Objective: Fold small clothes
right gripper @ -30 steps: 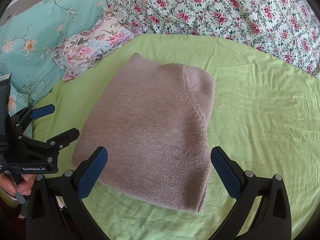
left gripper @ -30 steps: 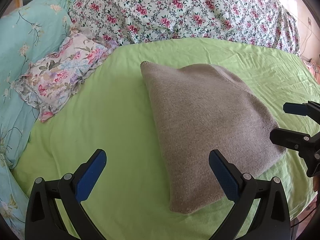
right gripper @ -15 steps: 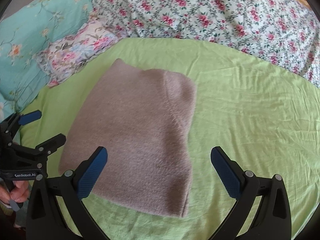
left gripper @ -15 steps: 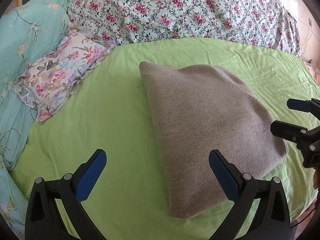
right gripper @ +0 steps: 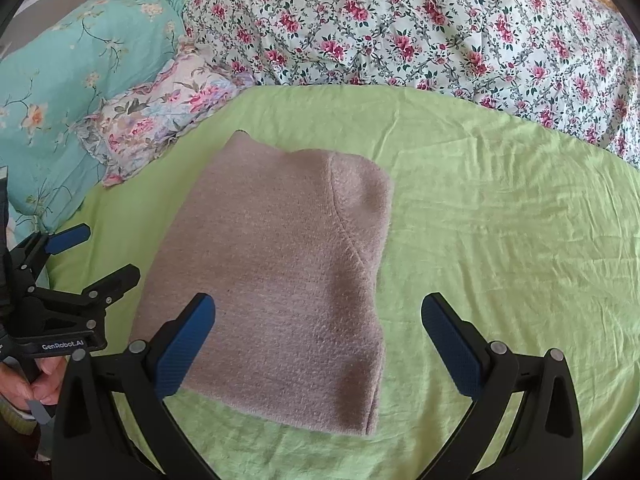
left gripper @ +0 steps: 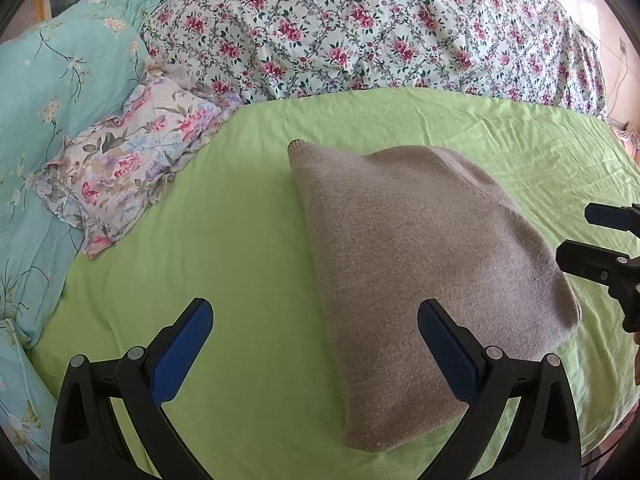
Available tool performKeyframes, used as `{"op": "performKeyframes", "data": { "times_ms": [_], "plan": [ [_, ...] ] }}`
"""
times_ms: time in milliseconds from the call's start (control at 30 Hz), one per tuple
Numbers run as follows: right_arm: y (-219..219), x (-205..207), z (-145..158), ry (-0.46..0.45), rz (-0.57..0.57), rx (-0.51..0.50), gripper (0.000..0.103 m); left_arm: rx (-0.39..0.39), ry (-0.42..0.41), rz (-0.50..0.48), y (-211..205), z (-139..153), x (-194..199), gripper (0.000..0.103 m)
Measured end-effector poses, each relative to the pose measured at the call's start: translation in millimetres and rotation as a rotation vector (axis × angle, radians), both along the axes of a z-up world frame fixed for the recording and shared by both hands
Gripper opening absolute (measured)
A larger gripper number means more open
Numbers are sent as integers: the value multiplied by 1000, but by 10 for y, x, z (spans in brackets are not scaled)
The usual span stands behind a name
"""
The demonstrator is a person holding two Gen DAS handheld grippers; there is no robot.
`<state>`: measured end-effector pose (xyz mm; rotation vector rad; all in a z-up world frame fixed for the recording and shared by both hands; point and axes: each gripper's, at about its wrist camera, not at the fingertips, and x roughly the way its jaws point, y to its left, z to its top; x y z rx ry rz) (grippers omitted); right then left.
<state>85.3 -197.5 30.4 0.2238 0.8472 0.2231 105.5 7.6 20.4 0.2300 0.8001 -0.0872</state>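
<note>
A folded grey-brown knitted garment lies flat on the green bed sheet; it also shows in the right wrist view. My left gripper is open and empty, above the sheet at the garment's near left edge. My right gripper is open and empty, above the garment's near edge. Each gripper shows in the other's view: the right one at the right edge, the left one at the left edge, both beside the garment and apart from it.
A floral quilt is heaped along the far side of the bed. A small floral pillow and a teal floral pillow lie at the left. The green sheet stretches to the right of the garment.
Both grippers have drawn back slightly from the garment and stayed open. The garment has not moved.
</note>
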Motion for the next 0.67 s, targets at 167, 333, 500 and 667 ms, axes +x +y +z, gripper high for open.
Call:
{"op": "performKeyframes", "data": {
  "times_ms": [167,333,500,667],
  "plan": [
    [8,-24,0,4,-2,4,103,1,4,7,13,18,4,102],
    [42,-54,2,11,-2,1,103,-10,4,10,-2,36,-5,102],
    [42,-45,-24,18,-1,4,103,-18,-3,13,-7,61,-43,102],
    [20,-28,-124,34,-9,17,103,-23,-4,18,18,36,-64,102]
  ]
}}
